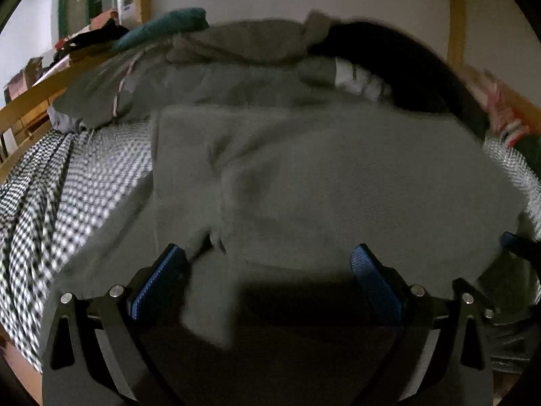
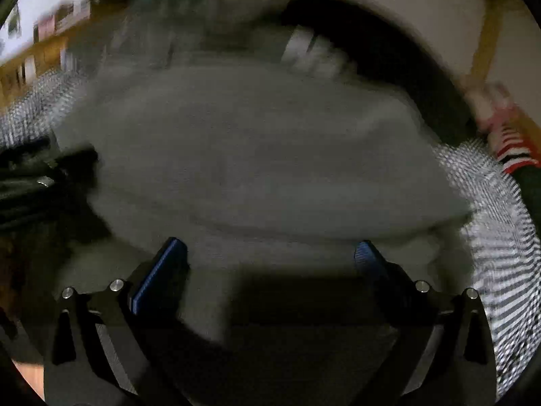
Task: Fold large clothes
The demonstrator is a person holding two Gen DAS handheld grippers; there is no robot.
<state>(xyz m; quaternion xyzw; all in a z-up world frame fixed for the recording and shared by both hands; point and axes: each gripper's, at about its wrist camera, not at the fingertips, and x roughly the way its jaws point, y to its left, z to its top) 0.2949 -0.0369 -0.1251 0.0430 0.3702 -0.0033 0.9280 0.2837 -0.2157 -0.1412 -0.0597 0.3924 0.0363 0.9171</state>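
Observation:
A large grey garment (image 1: 321, 176) lies spread and partly folded on the checked bed sheet (image 1: 84, 182). My left gripper (image 1: 267, 260) is open just above the garment's near edge, with a loose flap of grey cloth lying by its left finger (image 1: 162, 277). My right gripper (image 2: 270, 253) is also open over the same grey garment (image 2: 253, 155), nothing between its blue pads. The right gripper's tip shows at the right edge of the left wrist view (image 1: 517, 243). The left gripper shows at the left edge of the right wrist view (image 2: 50, 172). The right view is motion-blurred.
More clothes are piled at the far side: grey pieces (image 1: 236, 44), a teal one (image 1: 169, 23), a black one (image 1: 405, 64), a red-and-white striped item (image 2: 510, 145). A wooden bed frame (image 1: 33, 98) runs along the left and back.

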